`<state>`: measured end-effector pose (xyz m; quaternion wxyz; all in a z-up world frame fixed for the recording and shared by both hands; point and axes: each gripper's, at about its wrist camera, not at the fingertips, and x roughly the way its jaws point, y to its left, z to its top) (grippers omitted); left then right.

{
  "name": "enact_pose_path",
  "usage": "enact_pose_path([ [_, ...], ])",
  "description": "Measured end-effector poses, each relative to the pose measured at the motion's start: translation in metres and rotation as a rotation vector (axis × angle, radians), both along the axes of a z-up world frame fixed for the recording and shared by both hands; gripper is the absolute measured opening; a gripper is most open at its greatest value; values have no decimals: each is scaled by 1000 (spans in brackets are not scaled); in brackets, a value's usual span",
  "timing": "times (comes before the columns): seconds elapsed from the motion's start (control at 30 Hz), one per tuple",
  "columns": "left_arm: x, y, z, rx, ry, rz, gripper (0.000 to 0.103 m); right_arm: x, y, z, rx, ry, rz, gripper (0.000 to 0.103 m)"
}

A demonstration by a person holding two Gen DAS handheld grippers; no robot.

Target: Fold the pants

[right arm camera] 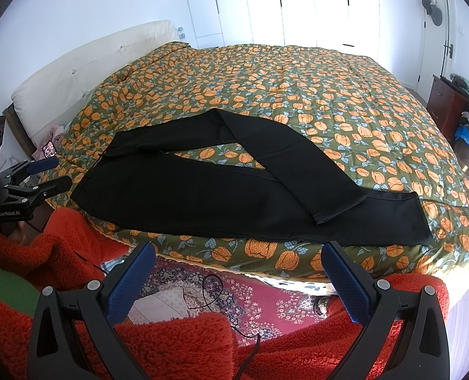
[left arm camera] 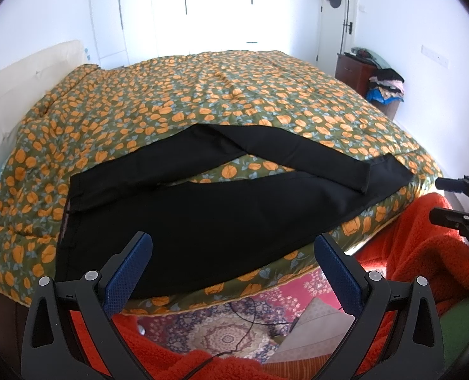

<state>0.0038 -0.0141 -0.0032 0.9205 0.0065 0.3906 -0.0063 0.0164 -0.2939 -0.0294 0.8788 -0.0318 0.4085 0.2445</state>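
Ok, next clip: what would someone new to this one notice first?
Probably the black pants spread across the near edge of the bed, one leg crossing over the other near the cuffs. They stand out against the green quilt with its orange flowers, which covers the whole bed. Both the left gripper and right gripper hang open short of the bed, touching nothing, above a pink patterned rug.

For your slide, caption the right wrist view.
Black pants spread on floral quilt, legs crossed; open right hand-held gripper short of them.
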Motion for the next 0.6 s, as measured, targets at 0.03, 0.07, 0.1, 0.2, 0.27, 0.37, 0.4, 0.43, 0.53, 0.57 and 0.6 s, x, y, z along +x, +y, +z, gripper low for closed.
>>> enact_pose_path([
  [0.03, 0, 0, 0, 0, 0, 0, 102, 0, 0, 0, 0, 0, 0, 103],
  [0.07, 0, -1, 0, 0, -1, 0, 102, 0, 0, 0, 1, 1, -1, 103],
  [0.1, 0, -1, 0, 0, 0, 1, 102, -1, 0, -1, 1, 0, -1, 103],
  [0.2, 0, -1, 0, 0, 0, 0, 102, -1, 1, -1, 1, 1, -1, 103],
  [0.27, 0, -1, 0, 0, -1, 0, 102, -1, 1, -1, 0, 0, 1, 103],
  [0.37, 0, -1, 0, 1, -1, 0, 102, -1, 0, -1, 0, 1, 1, 103],
  [0.4, 0, -1, 0, 0, -1, 0, 102, -1, 0, -1, 0, 1, 1, 103],
  [0.43, 0, -1, 0, 0, -1, 1, 102, -1, 0, -1, 0, 1, 1, 103],
  [0.53, 0, -1, 0, 0, -1, 0, 102, -1, 1, -1, 1, 1, 1, 103],
  [0.57, 0, -1, 0, 1, -1, 0, 102, -1, 1, -1, 0, 1, 1, 103],
  [0.6, 0, -1, -1, 1, -1, 0, 102, -1, 1, -1, 0, 1, 1, 103],
])
